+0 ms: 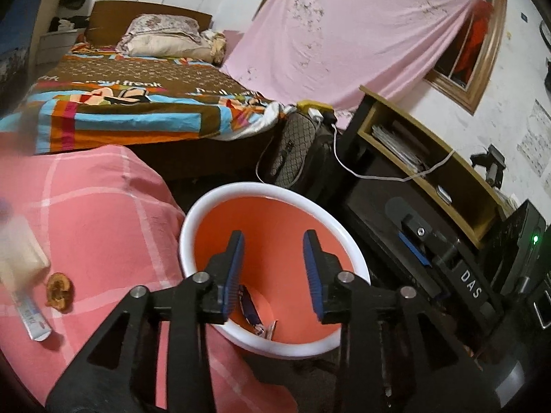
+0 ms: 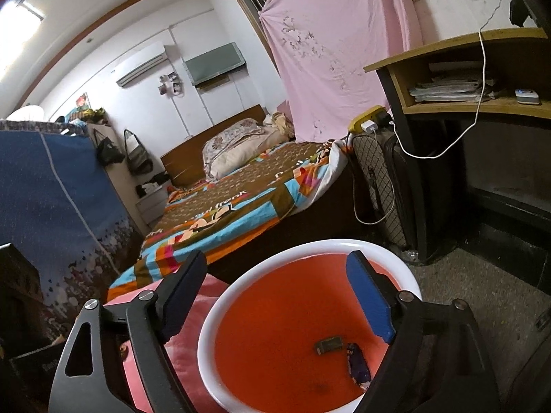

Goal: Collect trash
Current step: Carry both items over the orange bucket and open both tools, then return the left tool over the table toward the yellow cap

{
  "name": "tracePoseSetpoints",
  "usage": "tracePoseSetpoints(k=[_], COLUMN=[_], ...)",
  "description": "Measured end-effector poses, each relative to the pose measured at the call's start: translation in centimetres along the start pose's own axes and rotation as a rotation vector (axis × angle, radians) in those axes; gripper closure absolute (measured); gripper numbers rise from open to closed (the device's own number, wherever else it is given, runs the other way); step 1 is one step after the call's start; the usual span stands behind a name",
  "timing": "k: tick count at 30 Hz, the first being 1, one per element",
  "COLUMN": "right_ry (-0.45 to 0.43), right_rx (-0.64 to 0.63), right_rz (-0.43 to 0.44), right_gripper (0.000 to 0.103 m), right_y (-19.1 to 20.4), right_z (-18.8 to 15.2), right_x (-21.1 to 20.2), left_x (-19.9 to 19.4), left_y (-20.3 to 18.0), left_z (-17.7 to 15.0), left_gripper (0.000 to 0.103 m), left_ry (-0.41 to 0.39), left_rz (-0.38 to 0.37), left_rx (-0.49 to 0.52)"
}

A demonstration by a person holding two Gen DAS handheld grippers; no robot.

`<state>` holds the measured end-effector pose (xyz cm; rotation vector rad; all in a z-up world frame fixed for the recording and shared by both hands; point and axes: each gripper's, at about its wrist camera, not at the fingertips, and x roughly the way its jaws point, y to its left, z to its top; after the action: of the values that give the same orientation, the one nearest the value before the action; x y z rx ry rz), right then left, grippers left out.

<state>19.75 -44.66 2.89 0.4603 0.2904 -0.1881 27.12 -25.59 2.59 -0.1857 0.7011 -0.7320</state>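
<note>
The orange bin [image 1: 275,241] with a white rim stands on the floor against the pink checked cloth [image 1: 86,206], and holds a dark blue candy wrapper [image 2: 358,366], crumpled and glossy, a small grey packet [image 2: 329,344] just beside it, and a scrap of white wrapper [image 1: 268,330] near the wall. The left gripper [image 1: 273,268] hangs over the bin's near rim, its jaws parted with nothing between the blue pads. The right gripper [image 2: 275,296] hangs over the bin too, spread wide and empty. Left of the bin, on the cloth, lie a brown dried peel [image 1: 60,289] and a white tube [image 1: 34,323]. Right of the bin the floor is bare up to the dark desk [image 2: 482,137].
</note>
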Motion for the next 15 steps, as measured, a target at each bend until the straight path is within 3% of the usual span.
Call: tracePoseSetpoints(k=[7, 9, 15], right_ry=[-0.058, -0.084, -0.168], right_rx=[-0.041, -0.062, -0.147], right_rz=[0.026, 0.039, 0.087], right_gripper=[0.005, 0.000, 0.000], right_y=[1.1, 1.8, 4.6], right_z=[0.3, 0.2, 0.1], right_x=[-0.4, -0.7, -1.6], left_x=[-2.5, -3.4, -6.8], left_y=[1.0, 1.5, 3.5], left_z=[0.5, 0.7, 0.8], left_gripper=[0.061, 0.050, 0.021], left_ry=[-0.110, -0.145, -0.273], left_rz=[0.072, 0.106, 0.214], left_rx=[0.003, 0.009, -0.006])
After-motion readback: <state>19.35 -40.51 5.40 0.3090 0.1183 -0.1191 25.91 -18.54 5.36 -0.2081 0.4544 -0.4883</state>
